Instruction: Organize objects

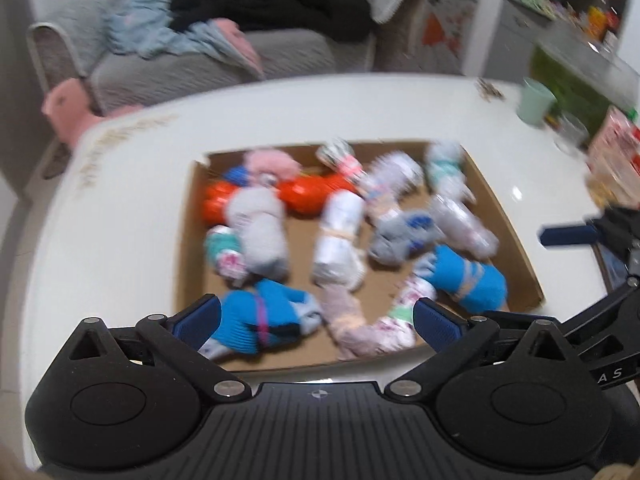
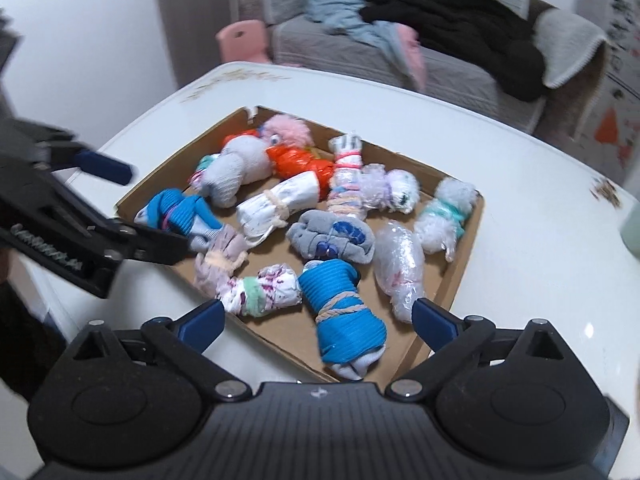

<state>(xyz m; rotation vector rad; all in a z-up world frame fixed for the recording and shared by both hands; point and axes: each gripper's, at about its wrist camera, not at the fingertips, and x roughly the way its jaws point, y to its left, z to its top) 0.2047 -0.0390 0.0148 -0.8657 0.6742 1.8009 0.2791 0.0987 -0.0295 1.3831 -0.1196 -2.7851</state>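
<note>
A shallow cardboard tray (image 1: 516, 240) (image 2: 460, 280) on a white table holds several rolled sock bundles. My left gripper (image 1: 316, 320) is open above the tray's near edge, with a blue bundle (image 1: 256, 320) and a pink-white bundle (image 1: 368, 328) between its fingers. My right gripper (image 2: 318, 322) is open above the tray's near corner, with another blue bundle (image 2: 344, 320) between its fingers. An orange bundle (image 2: 300, 164), a grey bundle (image 2: 332, 240) and a white bundle (image 2: 276, 204) lie further in. The left gripper also shows in the right wrist view (image 2: 100, 200). Both views are blurred.
The white table (image 1: 120, 200) (image 2: 540, 200) carries a green cup (image 1: 536, 100), a glass and boxes at the right in the left wrist view. A grey sofa (image 2: 400, 40) with clothes and a pink chair (image 2: 244, 40) stand behind the table.
</note>
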